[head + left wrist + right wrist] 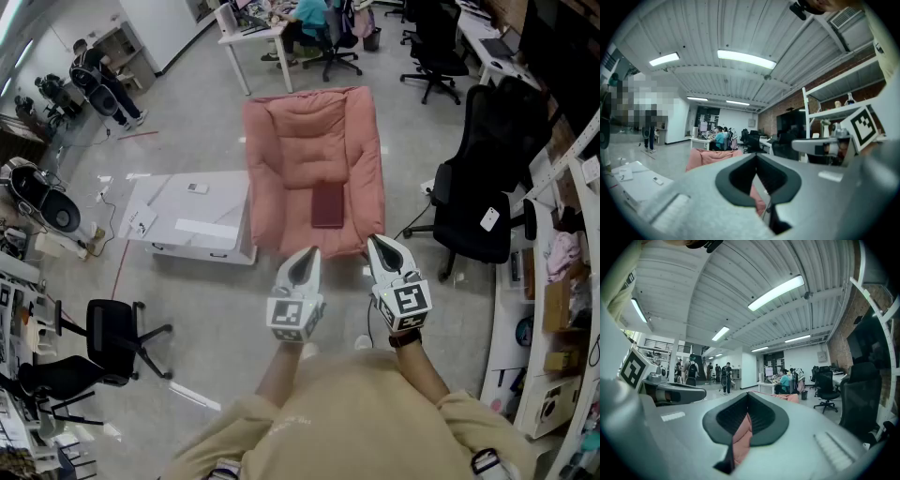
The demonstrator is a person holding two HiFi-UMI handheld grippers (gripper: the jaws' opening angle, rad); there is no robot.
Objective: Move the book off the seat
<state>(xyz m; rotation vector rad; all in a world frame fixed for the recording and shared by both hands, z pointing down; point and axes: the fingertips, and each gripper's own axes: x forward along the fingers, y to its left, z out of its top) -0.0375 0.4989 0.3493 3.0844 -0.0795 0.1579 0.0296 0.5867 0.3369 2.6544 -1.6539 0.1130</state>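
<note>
The grey floor (187,319) is spreading out beneath both claws. The pink seat (314,141) is standing directly ahead of the claws, with its front edge just beyond their tips. A black office chair (483,202) is standing ahead and to the right of the right claw (377,242), apart from the seat. A low white worktop (192,225) is sitting on the floor ahead and to the left of the left claw (307,251), just beside the seat.

Both claws are being held side by side, near each other, and are pointing roughly level toward the seat. In the left gripper view, the left claw (757,155) is showing its jaws pressed together with nothing between them. The pink seat (710,157) is appearing past its tip. In the right gripper view, the right claw (748,394) is likewise showing its jaws together, gripping nothing.

The dark red book (328,205) is lying flat on the seat cushion. It is sitting ahead of the two claws and between their lines, and neither claw is touching it.
</note>
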